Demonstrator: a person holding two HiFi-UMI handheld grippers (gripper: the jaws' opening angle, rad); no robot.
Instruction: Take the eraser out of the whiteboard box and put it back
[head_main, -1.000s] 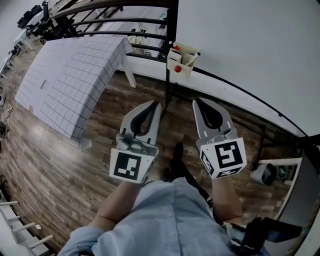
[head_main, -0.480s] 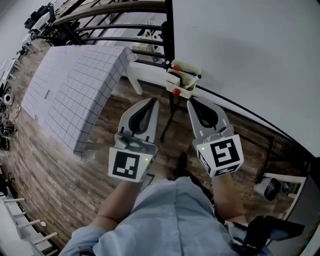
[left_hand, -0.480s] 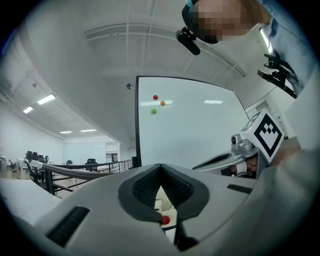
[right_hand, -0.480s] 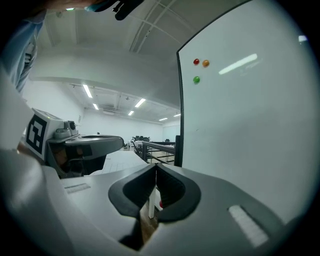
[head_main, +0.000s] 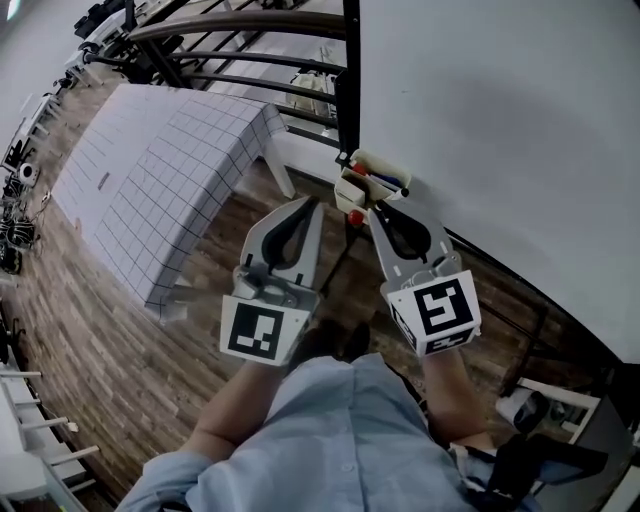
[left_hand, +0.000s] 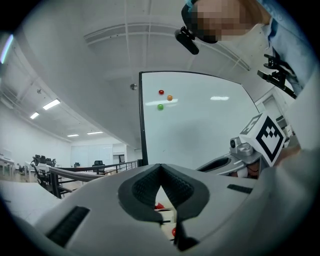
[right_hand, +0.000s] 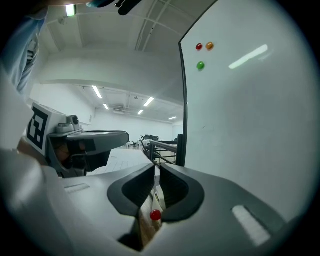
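Note:
The cream whiteboard box (head_main: 368, 178) hangs on the whiteboard's black frame, with marker pens in it; I cannot make out the eraser. A red round magnet (head_main: 355, 216) sits just under the box. My right gripper (head_main: 379, 209) is just below the box, pointing at it. Its jaws are opening, with a narrow gap and nothing between them. Through that gap in the right gripper view (right_hand: 156, 168) I see the box (right_hand: 159, 196) and the magnet (right_hand: 155, 215). My left gripper (head_main: 311, 204) is beside it to the left, shut and holding nothing; its fingertips (left_hand: 160, 167) meet.
The whiteboard (head_main: 500, 120) fills the right side, with red, orange and green magnets (left_hand: 160, 92) high on it. A table under a grid-patterned cloth (head_main: 150, 170) stands to the left, with black railings (head_main: 240, 30) behind it. Wood flooring lies below.
Both grippers have moved forward toward the whiteboard, so the box now sits right at the right gripper's tips.

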